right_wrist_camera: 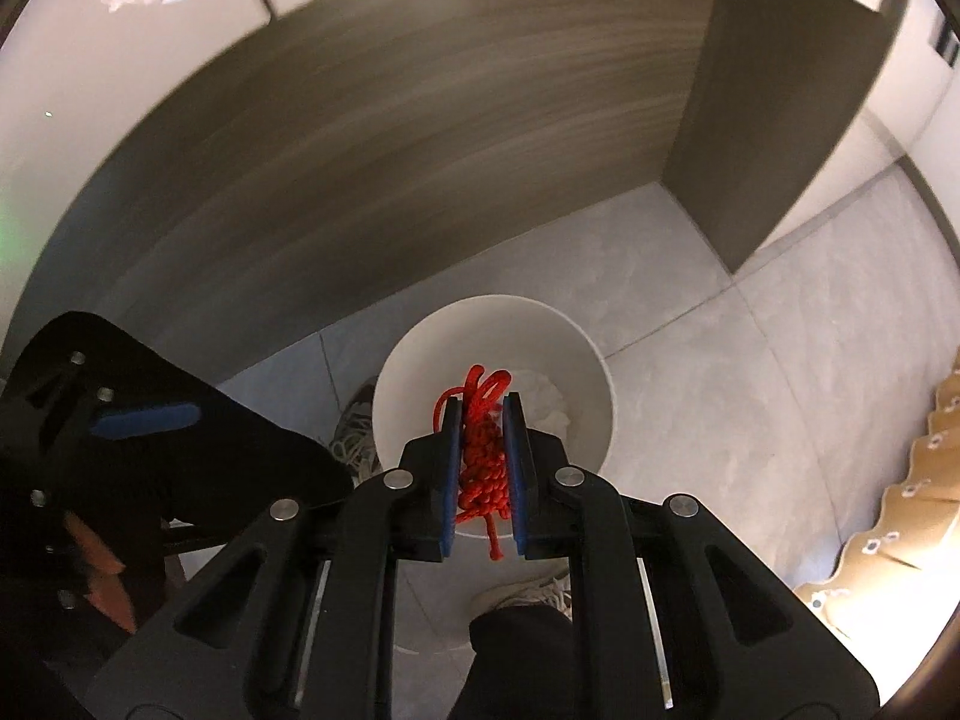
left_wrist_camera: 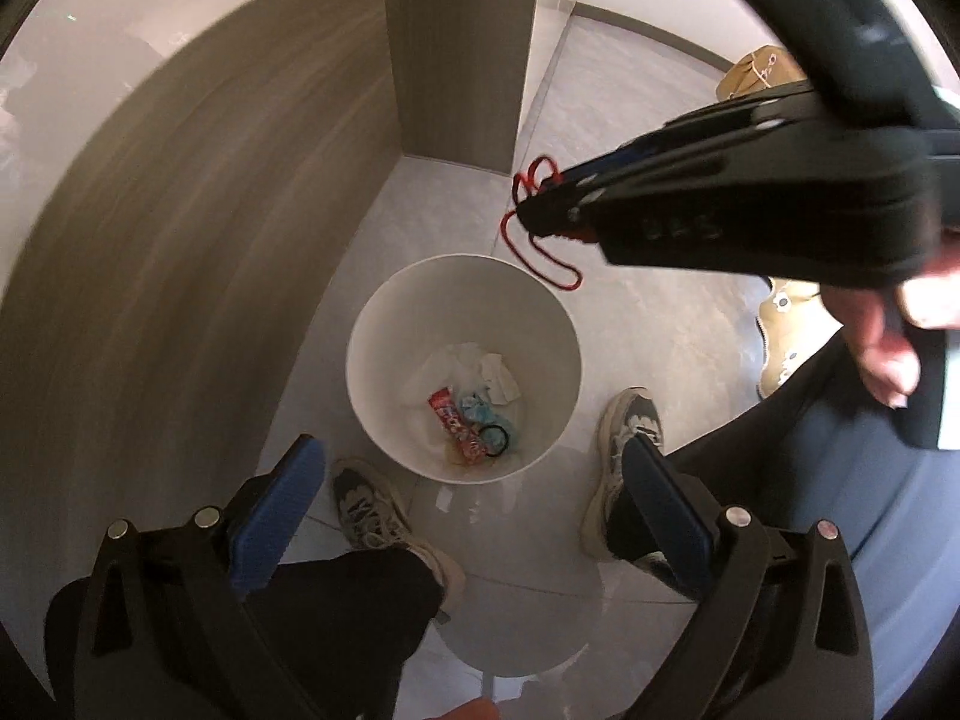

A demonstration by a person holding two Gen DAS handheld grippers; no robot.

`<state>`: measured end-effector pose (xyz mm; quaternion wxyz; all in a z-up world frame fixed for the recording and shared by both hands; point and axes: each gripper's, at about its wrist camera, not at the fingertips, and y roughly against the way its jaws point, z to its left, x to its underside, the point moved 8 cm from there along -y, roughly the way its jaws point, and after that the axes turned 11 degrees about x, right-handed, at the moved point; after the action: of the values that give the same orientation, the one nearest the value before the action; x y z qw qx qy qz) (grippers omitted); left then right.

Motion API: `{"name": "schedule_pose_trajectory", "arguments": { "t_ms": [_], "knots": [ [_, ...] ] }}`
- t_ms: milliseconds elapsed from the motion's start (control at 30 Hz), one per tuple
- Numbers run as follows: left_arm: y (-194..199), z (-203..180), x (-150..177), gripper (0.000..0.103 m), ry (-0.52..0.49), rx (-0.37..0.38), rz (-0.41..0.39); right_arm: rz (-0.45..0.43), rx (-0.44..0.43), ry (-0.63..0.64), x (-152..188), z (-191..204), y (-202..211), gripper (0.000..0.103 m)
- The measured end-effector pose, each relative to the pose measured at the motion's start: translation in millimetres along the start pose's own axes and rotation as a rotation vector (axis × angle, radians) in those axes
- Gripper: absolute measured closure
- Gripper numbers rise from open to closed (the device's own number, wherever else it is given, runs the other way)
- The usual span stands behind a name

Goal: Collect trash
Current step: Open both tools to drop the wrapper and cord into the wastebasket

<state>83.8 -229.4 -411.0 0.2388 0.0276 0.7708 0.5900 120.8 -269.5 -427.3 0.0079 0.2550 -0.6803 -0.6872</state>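
Above the bin [left_wrist_camera: 384,324], the right gripper [right_wrist_camera: 485,420] clamps a red cord [right_wrist_camera: 483,462]; the left gripper [left_wrist_camera: 474,510] gapes empty. Loose loops could snag a pad on release, or fall past the rim onto the floor [left_wrist_camera: 660,324].

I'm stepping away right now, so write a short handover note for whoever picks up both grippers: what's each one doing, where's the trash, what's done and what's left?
Left gripper: open, nothing between its fingers, above the white bin.
Right gripper: shut on the red cord, held over the bin; loose loops hang from the fingers.
Bin: on the floor between the person's shoes; it holds white paper, a red wrapper, a blue wrapper and a black ring.
Done: those pieces are in the bin.
Left: probably open the right gripper to drop the cord in.
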Motion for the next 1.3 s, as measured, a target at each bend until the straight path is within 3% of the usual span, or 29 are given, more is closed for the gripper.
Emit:
{"name": "schedule_pose_trajectory", "arguments": {
  "t_ms": [200,267,300,333,533,700,1300],
  "knots": [
    [-5,2,0,0.006,0.008,-0.004,-0.003,0.034,-0.005,0.006,-2,9,-30,0.09],
    [-5,4,-1,0.006,0.014,0.0,-0.001,0.057,-0.002,0.008,0,8,-40,0.067],
    [-6,5,-1,0.006,0.017,0.0,0.002,0.068,-0.001,-0.002,0,6,-43,0.019],
    [-4,4,-2,0.006,0.022,-0.001,0.004,0.066,0.011,-0.027,-1,1,-45,0.007],
    [-3,5,-4,0.006,0.033,-0.008,-0.01,0.066,0.031,-0.143,-4,-22,-51,0.005],
    [2,2,-4,0.006,0.021,-0.016,-0.029,0.033,0.056,-0.141,-3,-18,-39,0.005],
    [62,-26,18,0.006,-0.062,0.007,-0.129,-0.111,0.109,-0.266,32,-31,57,0.005]
  ]
}}
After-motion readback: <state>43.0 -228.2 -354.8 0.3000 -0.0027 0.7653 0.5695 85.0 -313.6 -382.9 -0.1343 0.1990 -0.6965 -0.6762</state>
